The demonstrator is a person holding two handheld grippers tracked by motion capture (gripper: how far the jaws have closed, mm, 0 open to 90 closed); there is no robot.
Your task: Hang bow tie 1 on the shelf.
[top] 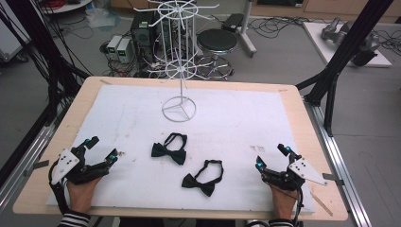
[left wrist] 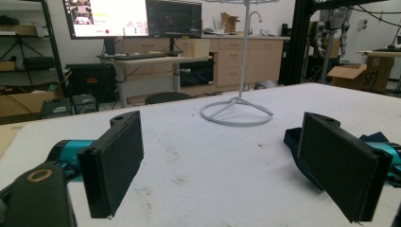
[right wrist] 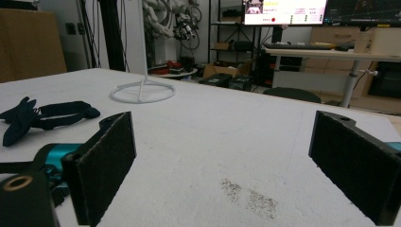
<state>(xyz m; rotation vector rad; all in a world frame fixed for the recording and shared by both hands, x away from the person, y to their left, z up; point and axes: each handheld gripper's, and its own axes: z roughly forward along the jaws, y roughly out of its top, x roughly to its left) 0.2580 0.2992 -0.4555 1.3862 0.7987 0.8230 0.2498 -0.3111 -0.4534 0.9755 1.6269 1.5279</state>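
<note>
Two black bow ties lie on the white mat (top: 236,118): one (top: 169,151) near the middle, the other (top: 201,179) closer to the front edge. A white wire display rack (top: 178,109) stands on its ring base at the mat's back centre. My left gripper (top: 102,147) rests at the front left, open, nothing between its pads. My right gripper (top: 271,156) rests at the front right, also open and empty. In the left gripper view, my left gripper (left wrist: 222,142) frames the rack base (left wrist: 236,113), and part of a bow tie (left wrist: 293,137) peeks from behind the right jaw. In the right gripper view, beyond my right gripper (right wrist: 227,151), a bow tie (right wrist: 42,116) lies far left and the rack base (right wrist: 142,92) stands behind it.
The wooden table (top: 302,118) shows as a border around the mat. Black frame posts (top: 340,61) rise at the right and cables hang at the left. On the floor behind the table stand a stool (top: 216,42) and computer boxes (top: 142,33).
</note>
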